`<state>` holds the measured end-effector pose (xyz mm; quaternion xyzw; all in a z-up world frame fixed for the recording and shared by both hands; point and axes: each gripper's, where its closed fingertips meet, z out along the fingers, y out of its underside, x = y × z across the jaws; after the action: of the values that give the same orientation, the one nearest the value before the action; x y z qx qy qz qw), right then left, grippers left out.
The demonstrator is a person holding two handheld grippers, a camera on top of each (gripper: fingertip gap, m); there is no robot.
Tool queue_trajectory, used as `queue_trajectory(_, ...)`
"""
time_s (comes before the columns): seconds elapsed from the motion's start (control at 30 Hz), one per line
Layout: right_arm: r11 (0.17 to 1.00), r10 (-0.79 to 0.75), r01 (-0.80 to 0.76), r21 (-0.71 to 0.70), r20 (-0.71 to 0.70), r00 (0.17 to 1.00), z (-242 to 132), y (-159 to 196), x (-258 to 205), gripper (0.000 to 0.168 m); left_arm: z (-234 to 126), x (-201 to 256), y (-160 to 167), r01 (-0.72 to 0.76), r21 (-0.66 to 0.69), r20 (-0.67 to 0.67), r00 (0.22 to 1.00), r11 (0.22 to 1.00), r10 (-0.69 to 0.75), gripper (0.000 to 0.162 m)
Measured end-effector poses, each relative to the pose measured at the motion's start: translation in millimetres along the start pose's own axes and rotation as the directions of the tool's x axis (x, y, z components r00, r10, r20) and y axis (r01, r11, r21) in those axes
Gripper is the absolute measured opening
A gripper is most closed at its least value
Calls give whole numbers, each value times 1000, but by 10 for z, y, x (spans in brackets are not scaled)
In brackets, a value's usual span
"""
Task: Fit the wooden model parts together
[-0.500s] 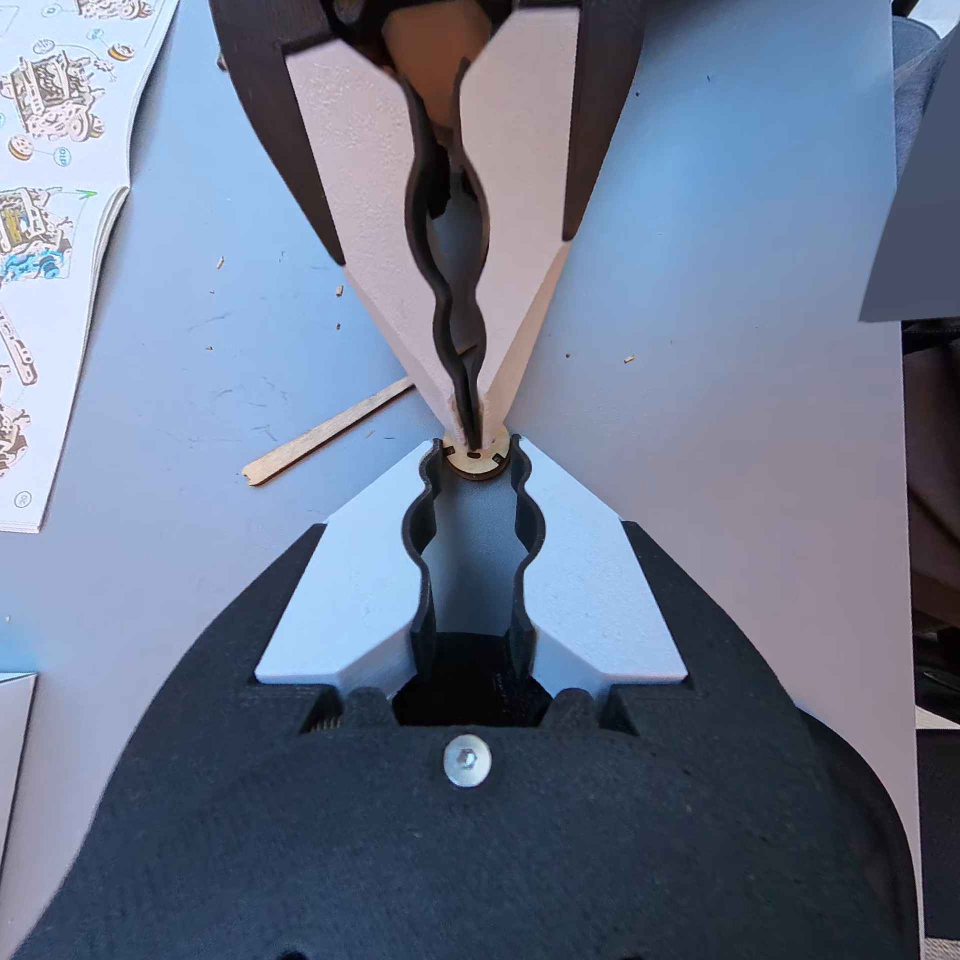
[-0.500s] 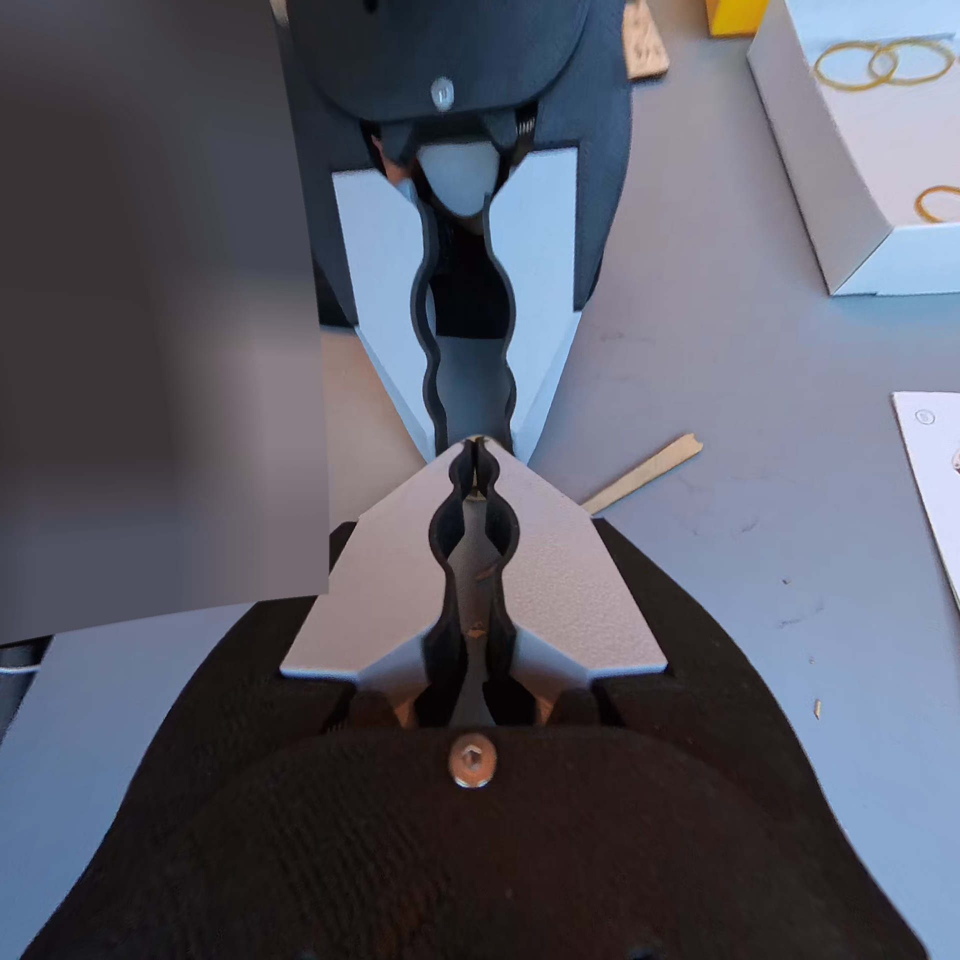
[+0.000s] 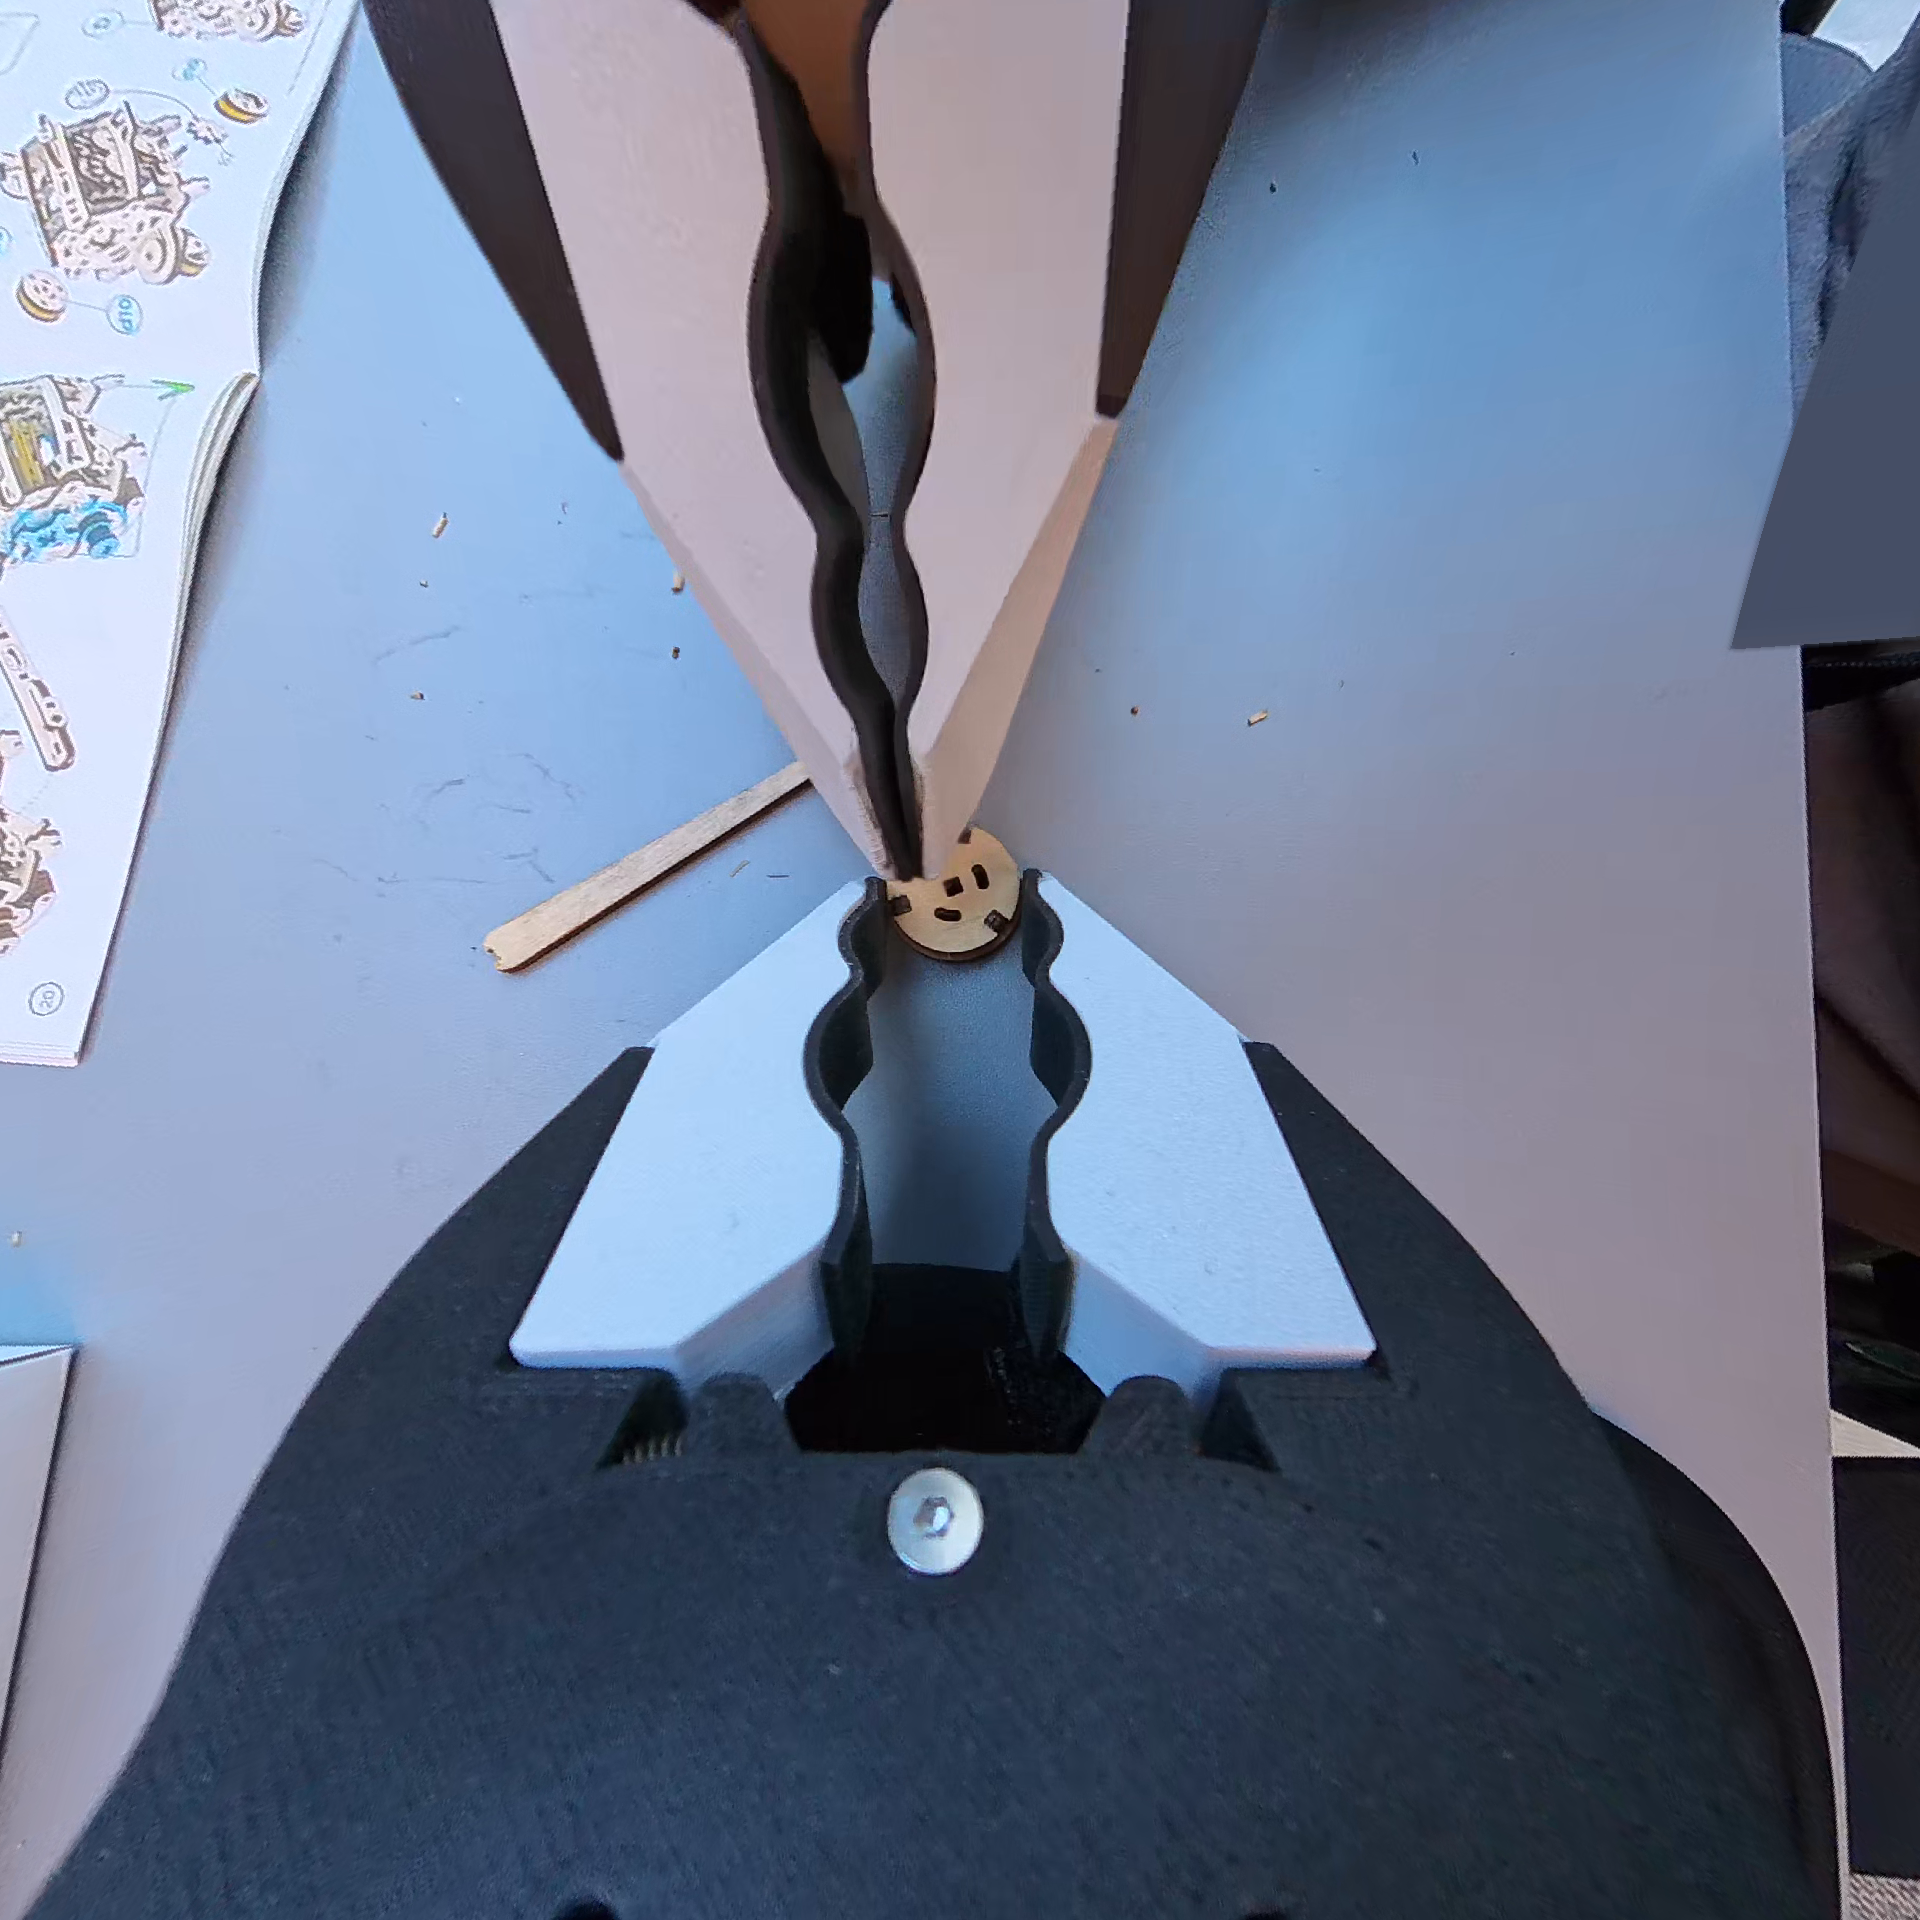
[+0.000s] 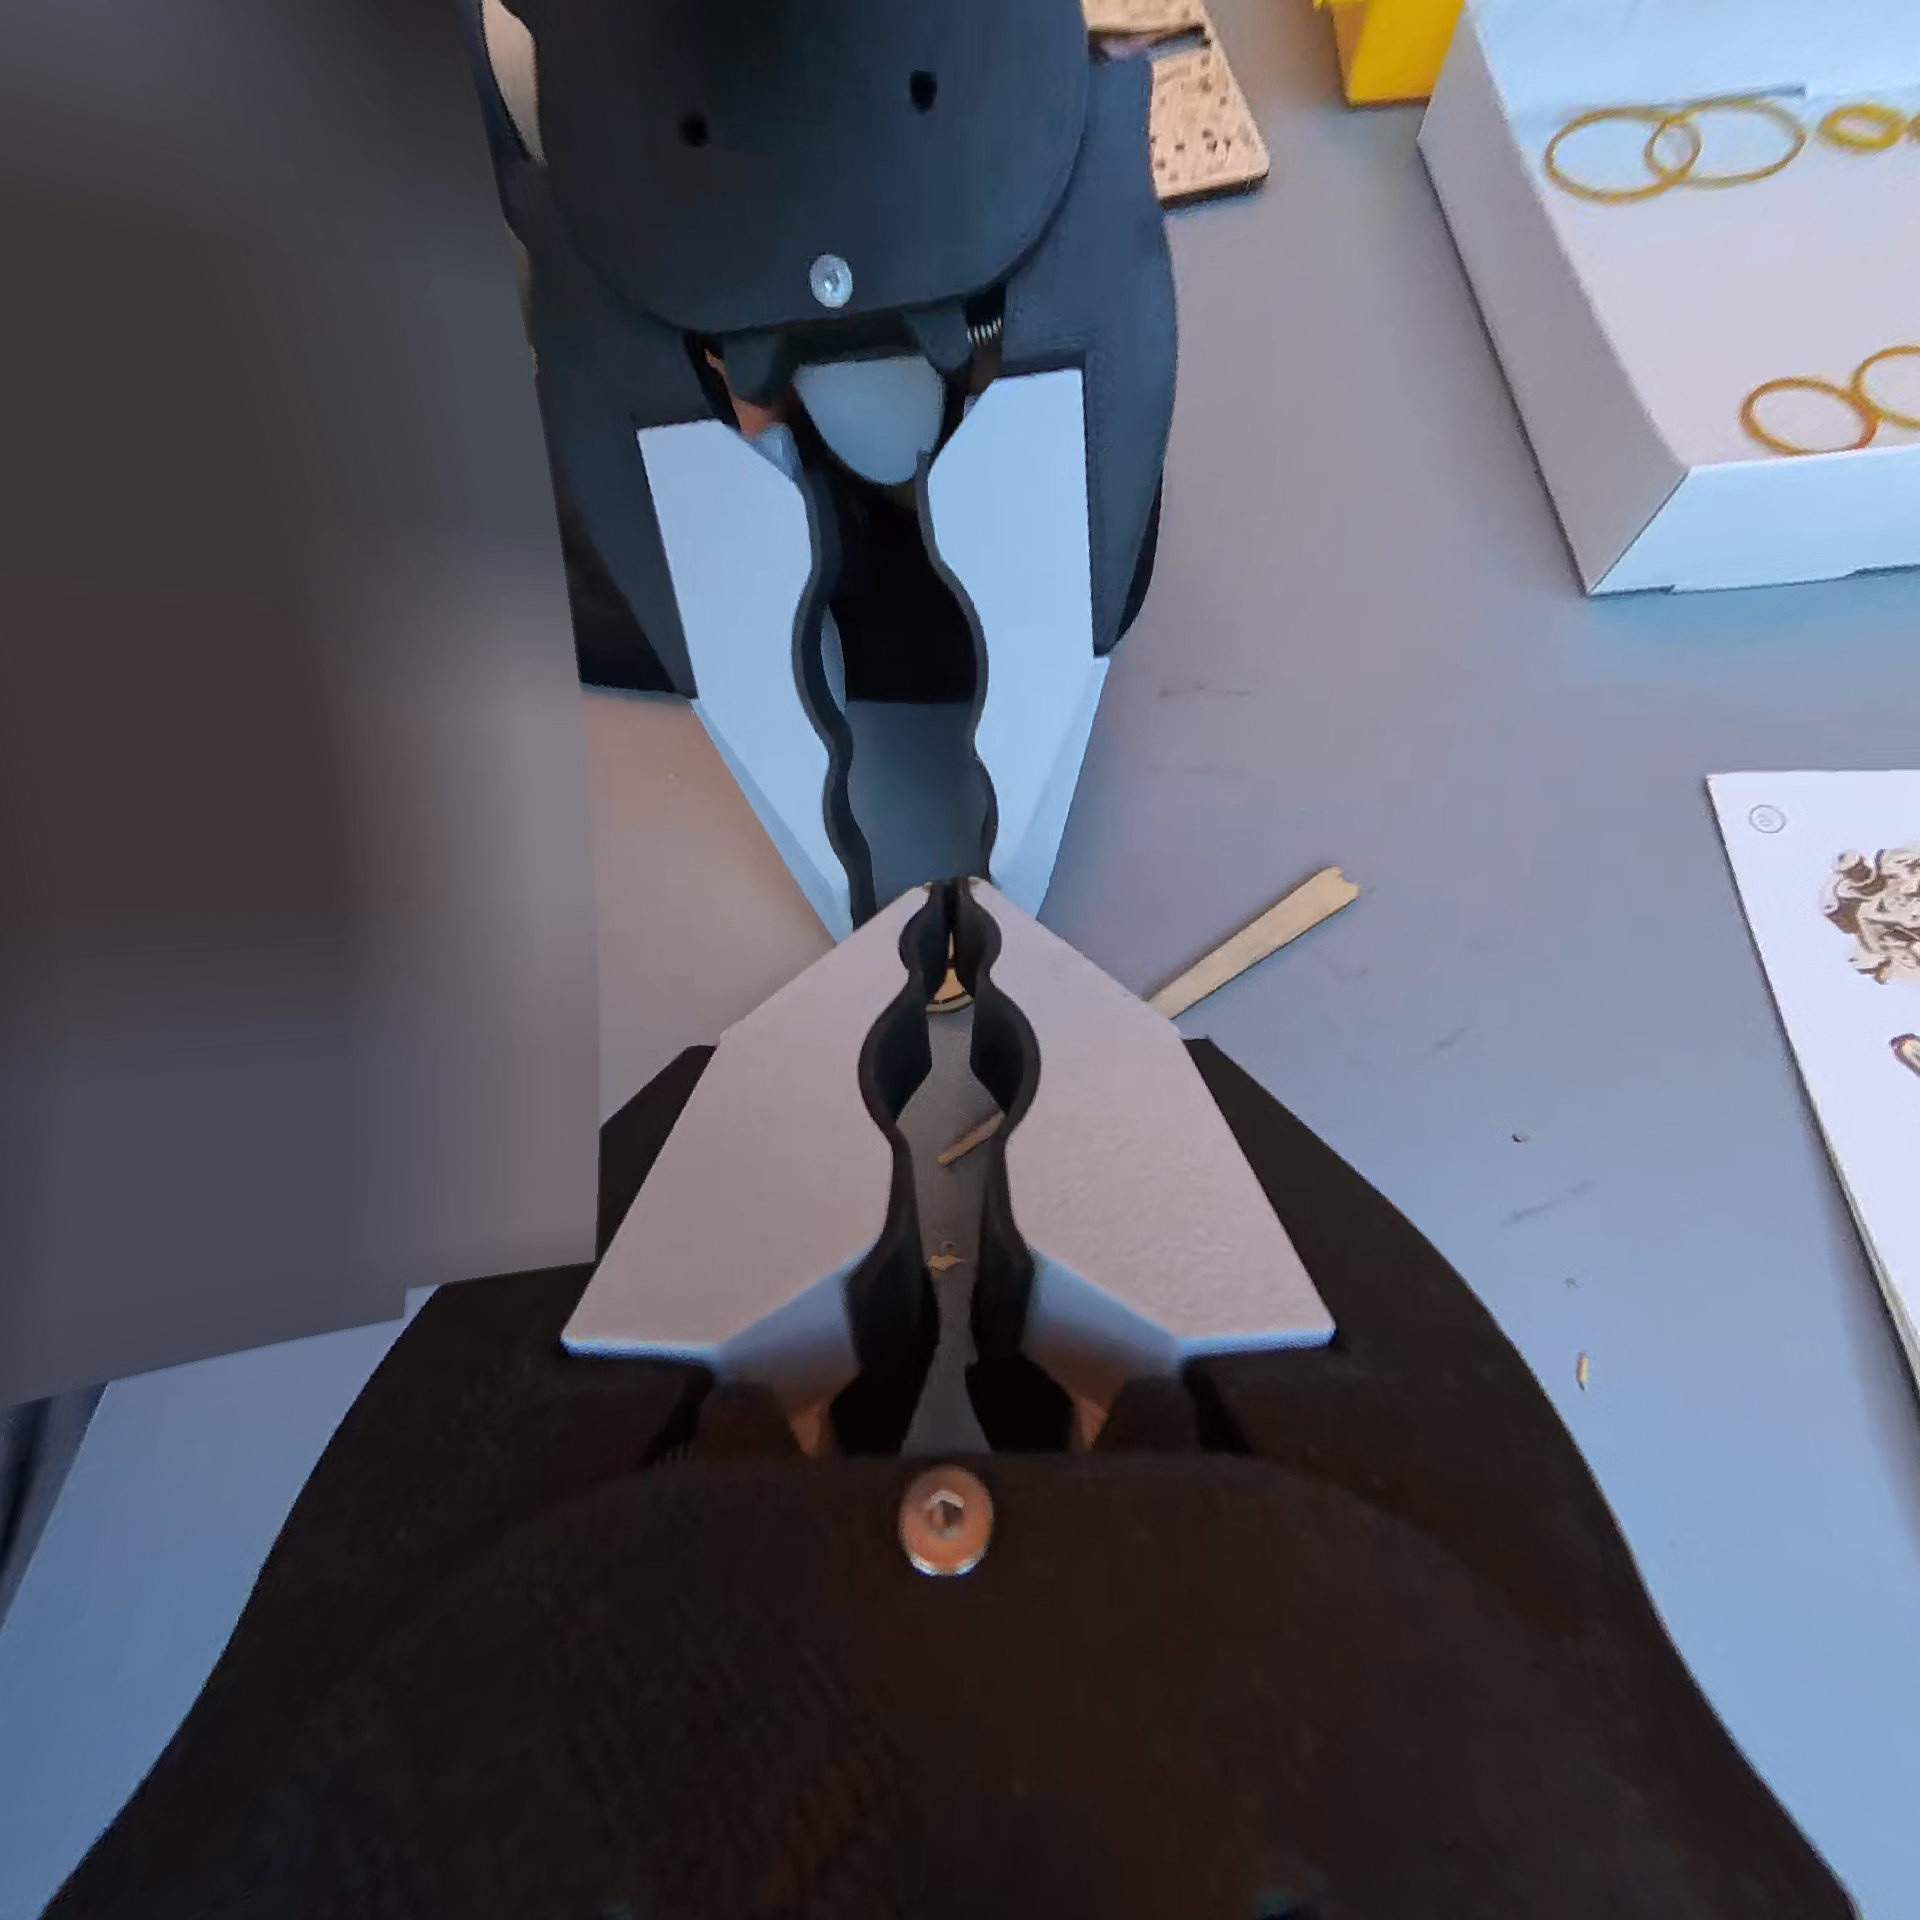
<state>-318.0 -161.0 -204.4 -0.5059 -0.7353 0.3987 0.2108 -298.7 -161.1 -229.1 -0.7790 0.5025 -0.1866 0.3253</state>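
Left tool (image 3: 951, 902): fingers apart by disc's width, small round wooden disc (image 3: 956, 902) held at tips above grey worktop (image 3: 1403, 623). Right tool (image 4: 951, 902) opposite, tip to tip with left tool: fingers nearly closed, tips pinching the disc's edge; whether a second piece is also gripped cannot be told. Flat wooden stick (image 3: 644, 871) on worktop just beside tips. Farther off: instruction booklet (image 3: 94, 436) at left-view edge; white box (image 4: 1683, 312) bearing rubber bands (image 4: 1673, 151) in right view.
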Motion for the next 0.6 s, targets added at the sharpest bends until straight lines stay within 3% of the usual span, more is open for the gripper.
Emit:
queue_trajectory(0.07,997,-7,6,-80,-11,1000,74,175,15,0,0,0,0,1,0,0,1000,1000,-1,25)
queue_trajectory(0.2,1000,-1,0,-8,-15,1000,5,38,19,0,1,0,0,-1,0,1,1000,1000,1,25)
queue_trajectory(0.33,995,54,-54,-84,-1,999,48,159,39,0,3,2,1,-1,0,2,1000,1000,1,25)
queue_trajectory(0.4,999,34,-34,-24,4,999,41,71,-8,0,5,3,1,-4,0,5,1000,1000,4,25)
queue_trajectory(0.43,995,19,-19,-94,-9,1000,81,198,2,4,6,3,0,-6,-1,6,1000,1000,6,25)
queue_trajectory(0.53,997,40,-41,-63,-14,999,15,134,56,0,7,1,-1,-20,-6,20,1000,1000,20,24)
queue_trajectory(0.6,998,59,-58,32,-17,998,-103,8,108,0,-1,-24,-2,-41,-11,62,997,999,42,24)
